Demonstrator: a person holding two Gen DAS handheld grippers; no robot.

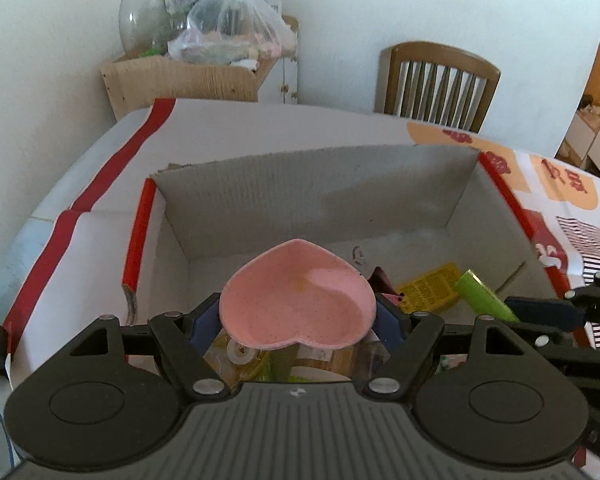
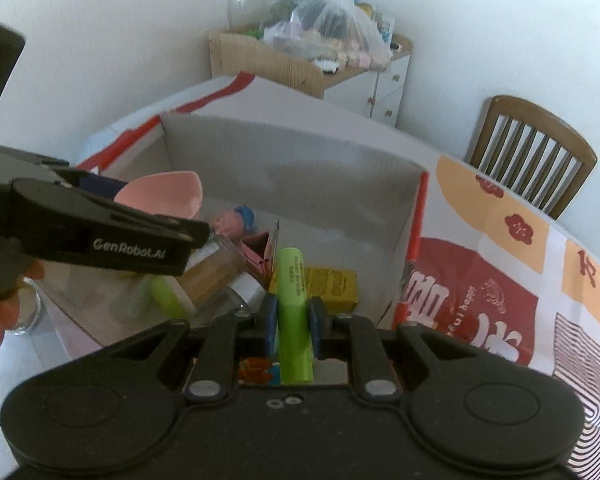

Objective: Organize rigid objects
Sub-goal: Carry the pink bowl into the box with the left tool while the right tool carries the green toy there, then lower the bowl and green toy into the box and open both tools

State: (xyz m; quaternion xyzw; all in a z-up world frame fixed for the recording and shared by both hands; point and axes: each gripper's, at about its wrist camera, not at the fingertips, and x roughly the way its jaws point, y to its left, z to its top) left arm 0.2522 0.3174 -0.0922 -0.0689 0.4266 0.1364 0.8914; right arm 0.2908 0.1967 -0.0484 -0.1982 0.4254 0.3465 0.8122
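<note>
White-walled room, open cardboard box (image 1: 308,196) on desk: left tool (image 1: 296,320) clamps pink heart dish (image 1: 296,312), right tool (image 2: 293,322) clamps green tube (image 2: 294,312), both mid-drop; next, lower and release inside.

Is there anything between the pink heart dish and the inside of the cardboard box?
Nothing visible blocks it. The left hand-held gripper holds the pink heart dish above the open cardboard box, whose far floor is bare.

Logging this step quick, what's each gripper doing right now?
Left gripper: shut on the pink heart-shaped ceramic dish.
Right gripper: shut on the lime-green plastic tube.
</note>
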